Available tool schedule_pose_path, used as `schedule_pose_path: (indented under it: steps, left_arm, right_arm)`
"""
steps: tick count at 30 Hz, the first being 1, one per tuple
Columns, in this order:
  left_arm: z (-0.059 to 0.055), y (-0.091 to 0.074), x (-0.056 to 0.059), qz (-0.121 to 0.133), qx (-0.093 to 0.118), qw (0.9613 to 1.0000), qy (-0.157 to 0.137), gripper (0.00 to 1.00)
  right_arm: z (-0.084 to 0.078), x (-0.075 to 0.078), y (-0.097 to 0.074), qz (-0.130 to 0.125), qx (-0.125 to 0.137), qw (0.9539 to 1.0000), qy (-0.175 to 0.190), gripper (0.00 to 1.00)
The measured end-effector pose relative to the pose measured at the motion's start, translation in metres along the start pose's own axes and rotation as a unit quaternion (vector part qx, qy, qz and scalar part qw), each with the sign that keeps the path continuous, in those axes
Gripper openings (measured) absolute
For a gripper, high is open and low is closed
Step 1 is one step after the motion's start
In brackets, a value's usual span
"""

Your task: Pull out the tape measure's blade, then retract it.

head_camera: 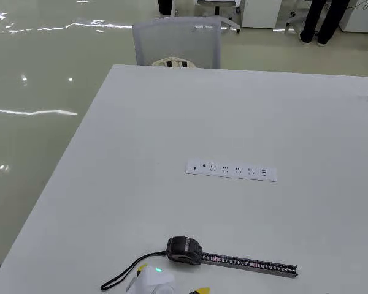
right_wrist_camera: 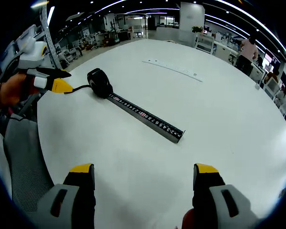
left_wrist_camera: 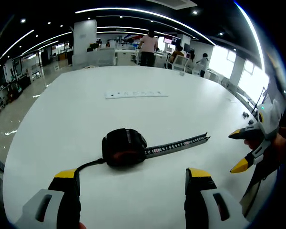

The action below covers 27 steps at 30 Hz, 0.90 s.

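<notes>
The tape measure (head_camera: 184, 250) lies on the surface (head_camera: 233, 122), blade (head_camera: 248, 264) extended; lock state unclear. The left claw (left_wrist_camera: 132, 174) and right claw (right_wrist_camera: 144, 168) are spread, empty. Hazard: unrestrained retraction may whip the blade.

I find my left gripper (left_wrist_camera: 133, 177) with its jaws spread wide and nothing between them. Just ahead on the white table (left_wrist_camera: 62, 119) lies the black tape measure (left_wrist_camera: 124, 147). Its blade (left_wrist_camera: 178, 144) is drawn out rightward, and its strap (left_wrist_camera: 88, 165) runs toward my left jaw. The right gripper (left_wrist_camera: 238, 150) shows at the right edge, jaws apart. A power strip (left_wrist_camera: 136, 94) lies beyond.
</notes>
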<state>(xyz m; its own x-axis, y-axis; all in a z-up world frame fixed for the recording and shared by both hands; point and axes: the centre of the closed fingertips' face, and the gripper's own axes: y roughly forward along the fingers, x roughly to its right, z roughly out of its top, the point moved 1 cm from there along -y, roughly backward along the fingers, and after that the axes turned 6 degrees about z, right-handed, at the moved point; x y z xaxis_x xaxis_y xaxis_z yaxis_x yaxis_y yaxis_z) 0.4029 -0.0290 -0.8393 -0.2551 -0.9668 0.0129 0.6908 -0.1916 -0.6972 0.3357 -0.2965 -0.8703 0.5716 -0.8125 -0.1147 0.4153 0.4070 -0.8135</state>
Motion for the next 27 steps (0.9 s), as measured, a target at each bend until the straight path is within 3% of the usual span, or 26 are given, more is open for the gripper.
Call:
schedule_pose_path:
  steps: [27]
  left_arm:
    - [0.013,0.04,0.002,0.023,-0.005,0.9996,-0.017,0.86]
  right_arm:
    - [0.005,0.031,0.026,0.03,-0.045,0.9957,-0.075,0.85]
